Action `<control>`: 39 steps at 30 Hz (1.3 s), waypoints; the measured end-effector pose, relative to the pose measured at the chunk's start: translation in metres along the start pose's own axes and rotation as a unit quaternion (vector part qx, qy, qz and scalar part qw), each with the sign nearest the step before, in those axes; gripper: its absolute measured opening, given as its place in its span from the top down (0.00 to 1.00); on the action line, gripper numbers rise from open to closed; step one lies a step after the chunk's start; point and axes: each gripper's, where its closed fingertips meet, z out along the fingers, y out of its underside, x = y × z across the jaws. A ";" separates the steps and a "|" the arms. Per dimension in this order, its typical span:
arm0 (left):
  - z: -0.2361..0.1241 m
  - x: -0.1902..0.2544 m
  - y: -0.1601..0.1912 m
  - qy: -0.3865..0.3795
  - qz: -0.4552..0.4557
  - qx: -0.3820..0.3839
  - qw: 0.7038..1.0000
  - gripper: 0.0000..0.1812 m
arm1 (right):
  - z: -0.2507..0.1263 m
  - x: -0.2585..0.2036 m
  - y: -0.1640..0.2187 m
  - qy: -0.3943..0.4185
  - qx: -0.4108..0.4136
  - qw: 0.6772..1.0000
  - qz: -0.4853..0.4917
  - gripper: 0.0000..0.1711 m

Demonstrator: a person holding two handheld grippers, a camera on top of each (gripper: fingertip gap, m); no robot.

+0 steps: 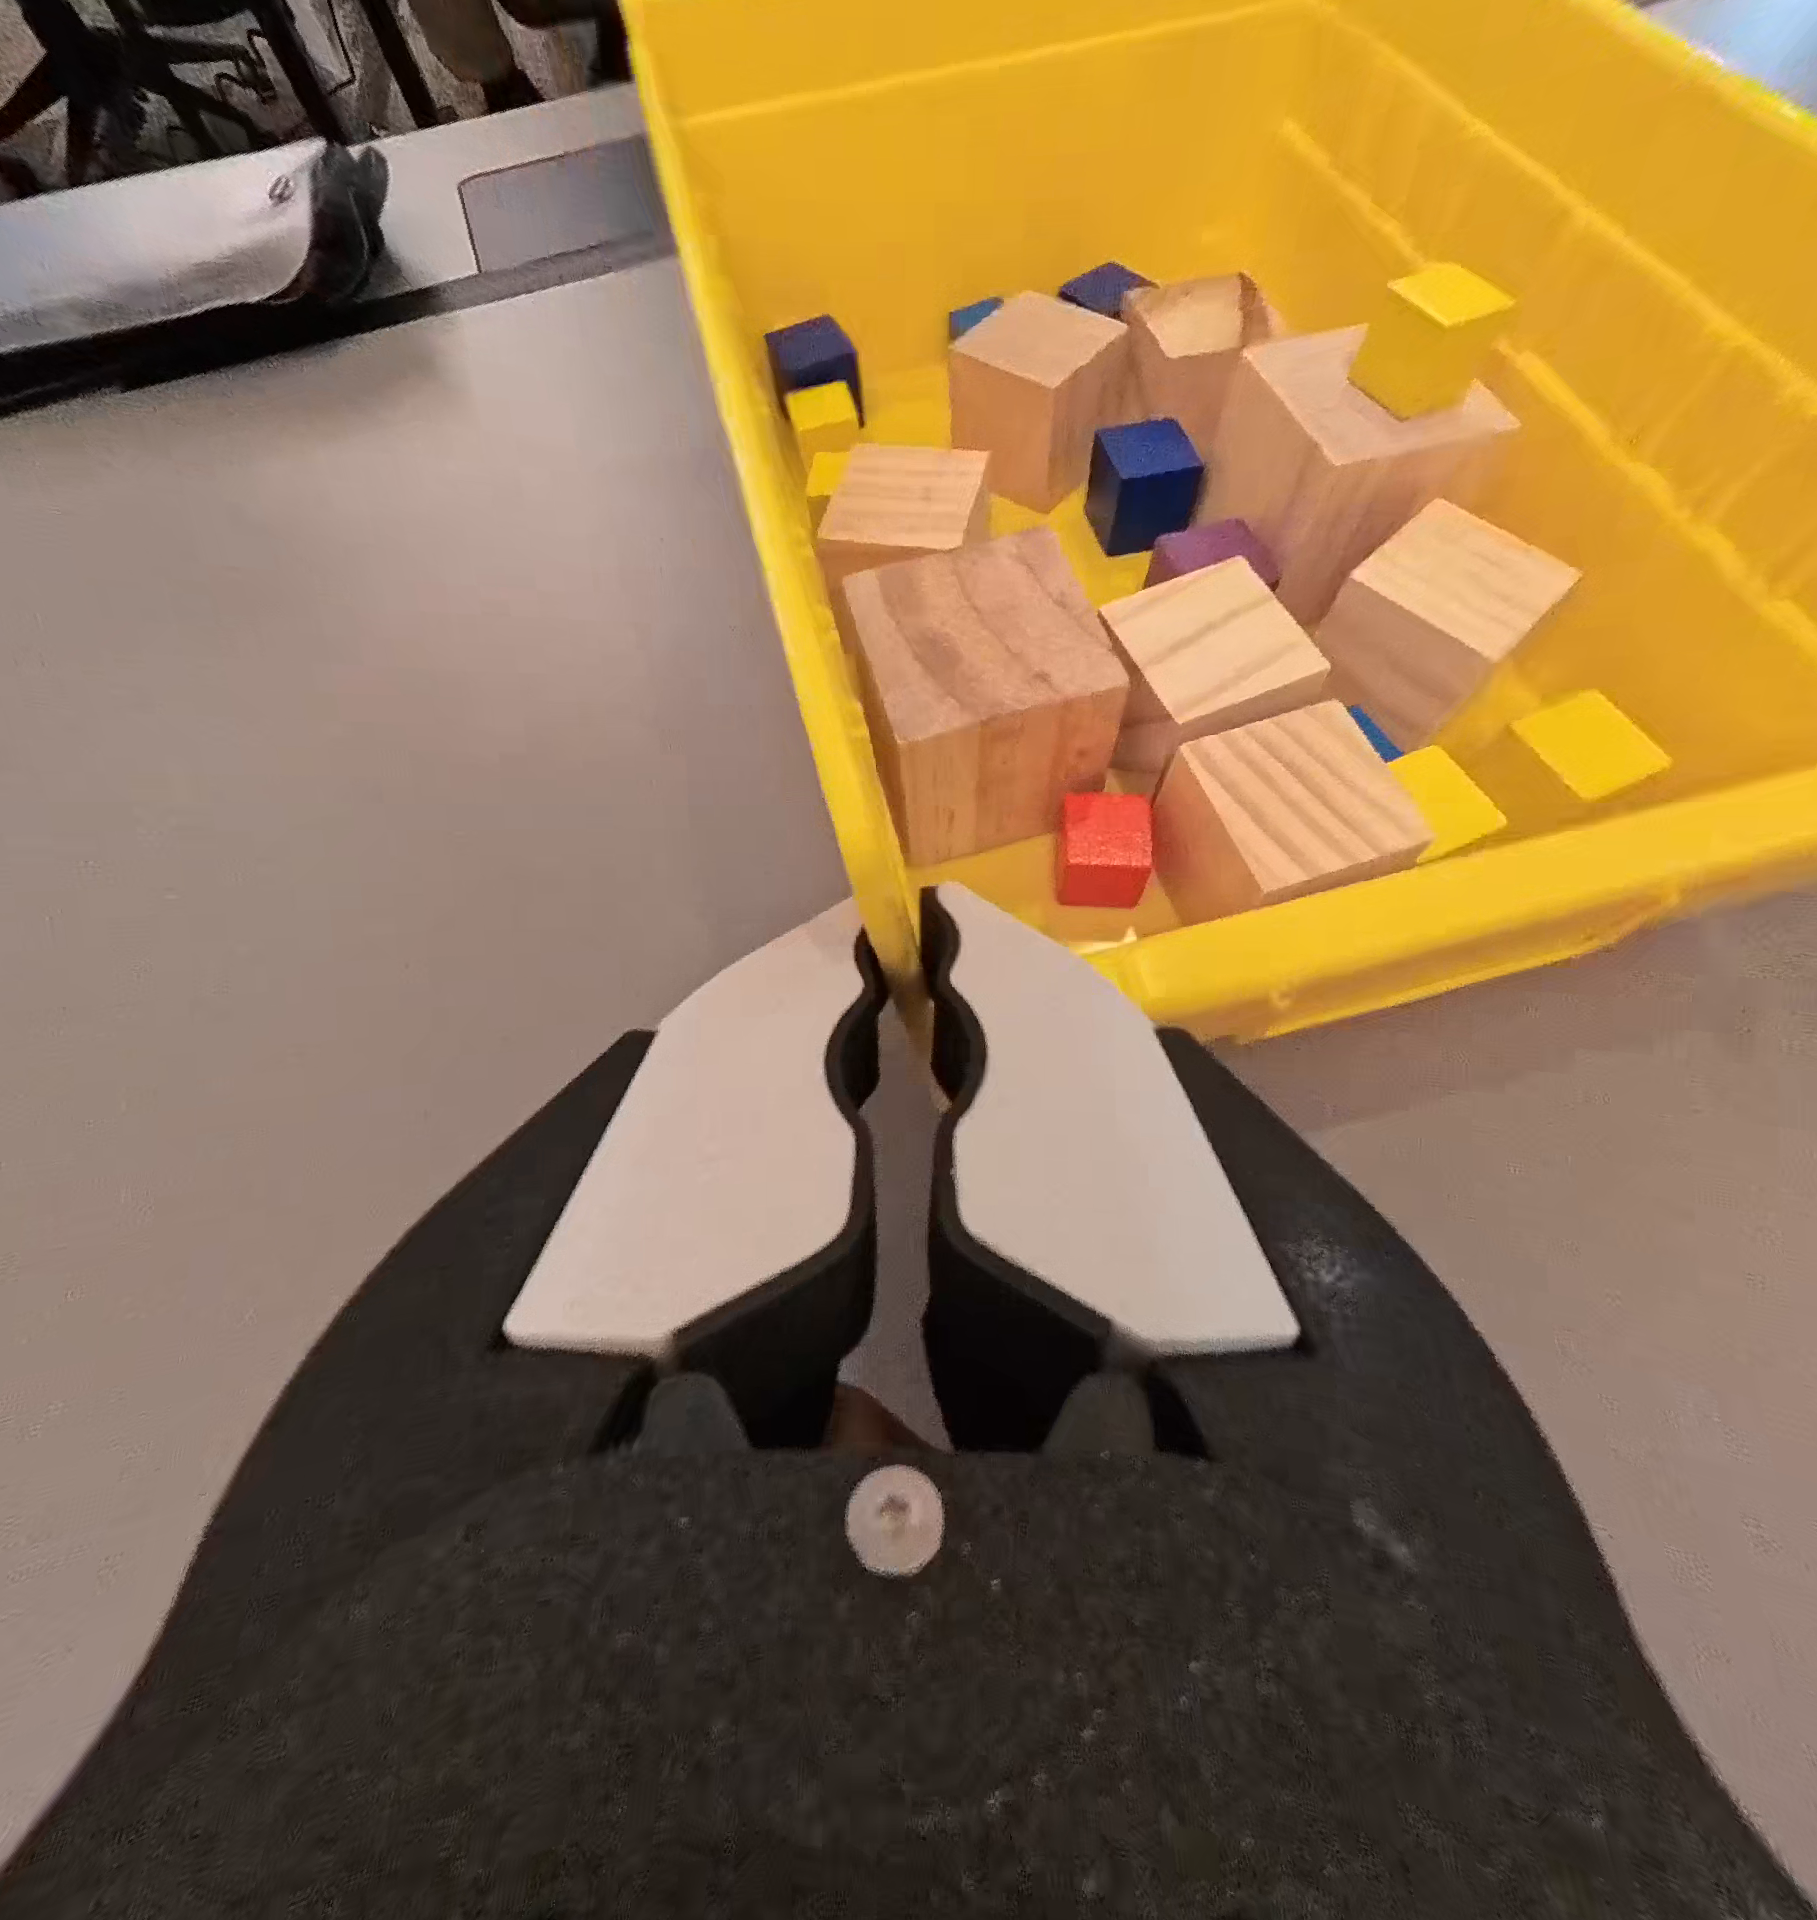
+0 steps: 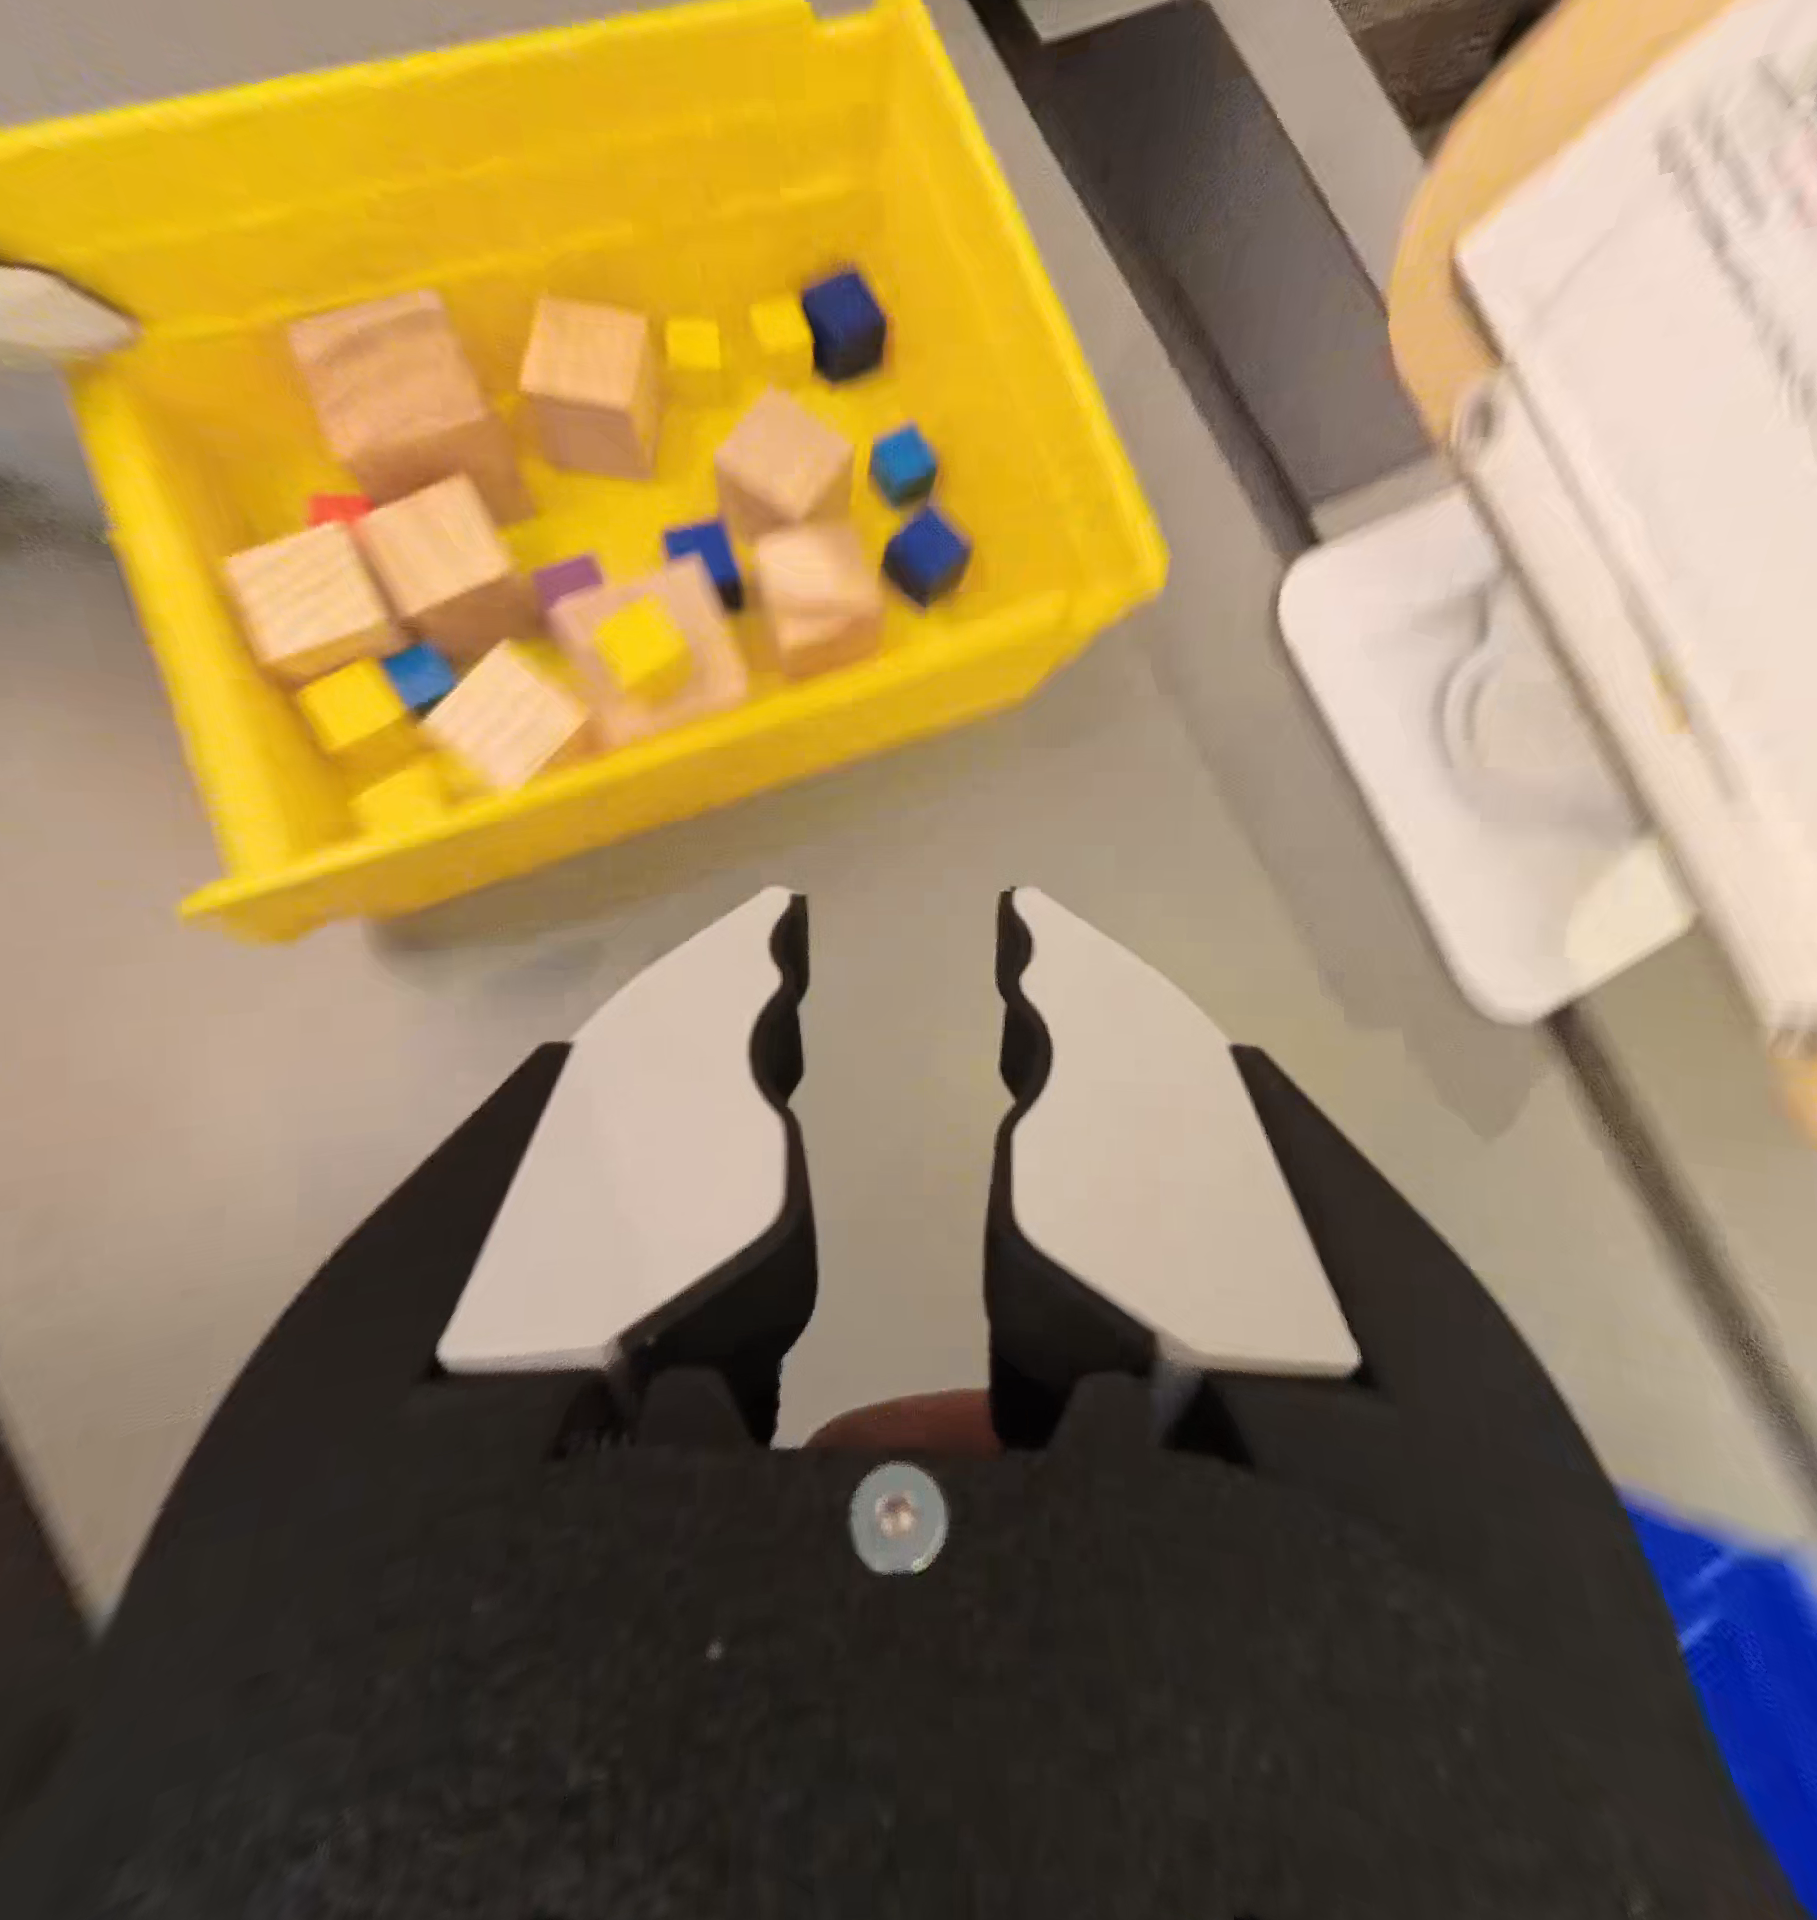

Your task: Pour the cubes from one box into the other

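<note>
1. Closest to my left lens are the left gripper (image 1: 902, 914) fingers (image 1: 738, 1132), closed tight on the near corner of the yellow box (image 1: 1403, 935) — its wall edge is pinched between the tips at frame centre.
2. My right gripper (image 2: 902, 904) hangs free over the grey desk (image 2: 883, 831), fingers spread and holding nothing; the yellow box sits in the upper left of that frame, clear of the tips.
3. Cubes (image 1: 997, 686) — large plain wooden ones and small painted ones in blue, yellow, red and purple — lie loose on the box floor, crowded toward the gripped corner.
4. Only a sliver of the blue box (image 2: 1777, 1704) shows at the lower right edge of the right view, well apart from the yellow one.
5. Risk, as I judge it: a one-corner pinch may let the box twist or slip when lifted, since the heavy wooden cubes would slide.
6. Cubes could overshoot onto the desk if the tilt comes too fast or the blue box is poorly lined up.
7. White tray (image 2: 1465, 769) and papers (image 2: 1693, 416) at right could be clipped by a swing.
</note>
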 end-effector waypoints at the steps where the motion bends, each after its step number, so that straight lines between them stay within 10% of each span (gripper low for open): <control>1: 0.002 0.000 -0.001 0.003 -0.014 0.004 1.000 0.98 | 0.022 0.012 -0.017 0.007 -0.023 0.999 -0.030 0.79; 7: 0.006 0.005 -0.005 0.022 -0.044 0.021 0.999 0.99 | 0.135 0.057 0.008 -0.036 -0.269 0.958 -0.090 0.80; 11: 0.005 0.008 -0.005 0.020 -0.045 0.023 0.999 0.99 | 0.145 0.040 0.027 -0.145 -0.319 0.935 -0.058 0.99; 16: 0.009 0.030 -0.013 0.041 -0.047 0.011 0.998 0.99 | 0.119 0.042 0.050 -0.159 -0.325 0.928 -0.086 0.98; 28: 0.039 0.203 -0.177 0.153 0.100 0.062 0.981 0.99 | -0.118 0.143 0.157 -0.067 -0.299 0.950 0.050 0.98; 39: 0.172 0.393 -0.329 0.189 0.192 0.124 0.955 0.99 | -0.292 0.318 0.279 0.154 -0.211 0.949 0.178 0.98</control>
